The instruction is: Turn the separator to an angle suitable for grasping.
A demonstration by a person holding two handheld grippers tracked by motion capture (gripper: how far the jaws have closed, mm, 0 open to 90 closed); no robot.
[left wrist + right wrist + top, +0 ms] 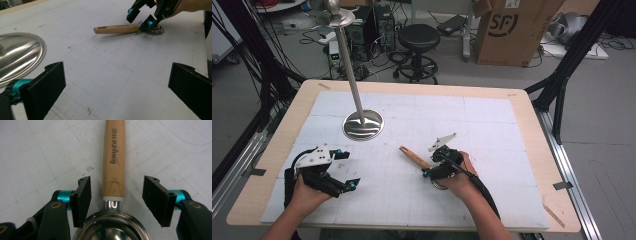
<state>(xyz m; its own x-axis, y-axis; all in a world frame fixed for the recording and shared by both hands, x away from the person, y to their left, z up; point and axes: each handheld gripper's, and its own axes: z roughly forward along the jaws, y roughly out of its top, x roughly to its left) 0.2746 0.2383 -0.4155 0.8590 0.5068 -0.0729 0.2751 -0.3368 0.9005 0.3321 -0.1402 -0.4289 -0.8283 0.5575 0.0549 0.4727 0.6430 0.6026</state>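
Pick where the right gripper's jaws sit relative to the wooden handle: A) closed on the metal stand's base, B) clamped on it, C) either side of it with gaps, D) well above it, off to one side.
C: in the right gripper view the right gripper has one pad on each side of the wooden handle, with bare table showing between pads and wood.

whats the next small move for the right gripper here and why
Probably close the right gripper the rest of the way onto the wooden handle. Its jaws straddle the handle near the metal bowl of this strainer-like tool, with gaps on both sides, so neither pad presses yet. The tool lies flat on the white mat, so squeeze before lifting.
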